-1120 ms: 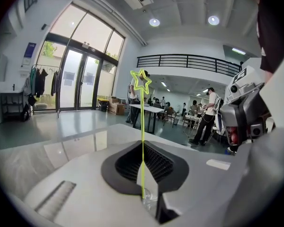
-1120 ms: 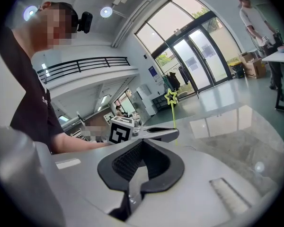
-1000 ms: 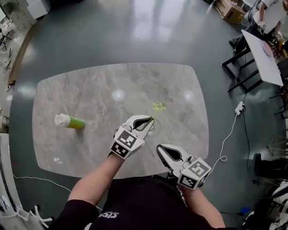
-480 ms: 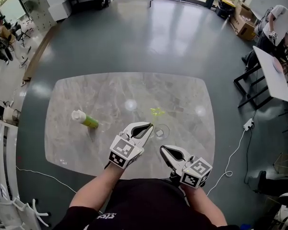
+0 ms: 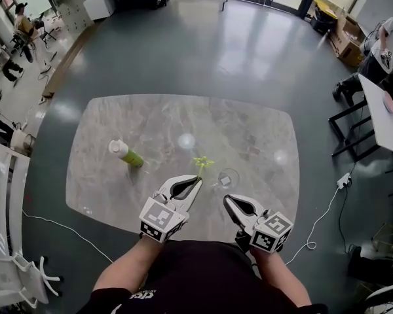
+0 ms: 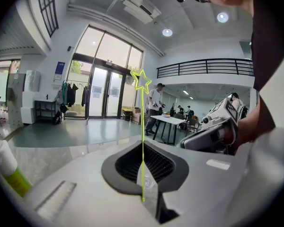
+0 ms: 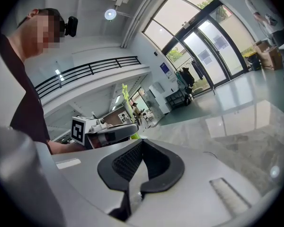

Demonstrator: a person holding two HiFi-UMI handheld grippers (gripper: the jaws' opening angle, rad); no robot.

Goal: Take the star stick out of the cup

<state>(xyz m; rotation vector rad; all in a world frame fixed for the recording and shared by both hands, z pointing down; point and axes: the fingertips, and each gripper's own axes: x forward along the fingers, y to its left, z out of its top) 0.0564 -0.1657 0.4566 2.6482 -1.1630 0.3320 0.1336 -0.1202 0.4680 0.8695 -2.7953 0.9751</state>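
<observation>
My left gripper (image 5: 195, 182) is shut on the lower end of a thin yellow-green star stick (image 5: 201, 163). In the left gripper view the stick (image 6: 142, 141) stands upright from the closed jaws (image 6: 145, 190), its star at the top. The clear cup (image 5: 228, 176) stands on the marble table (image 5: 249, 129) just right of the stick, which is clear of it. My right gripper (image 5: 230, 201) hovers near the table's front edge, below the cup, shut on nothing. The right gripper view shows its closed jaws (image 7: 132, 188) and the left gripper (image 7: 106, 135) holding the stick (image 7: 125, 94).
A green bottle with a white cap (image 5: 126, 154) lies on the table's left part, also low at the left in the left gripper view (image 6: 7, 171). A cable (image 5: 324, 209) runs on the floor at right. White tables (image 5: 390, 106) and people stand far right.
My left gripper has lifted and drawn back to the left with the star stick, which has left the cup. The cup stays on the table. The right gripper has hardly moved.
</observation>
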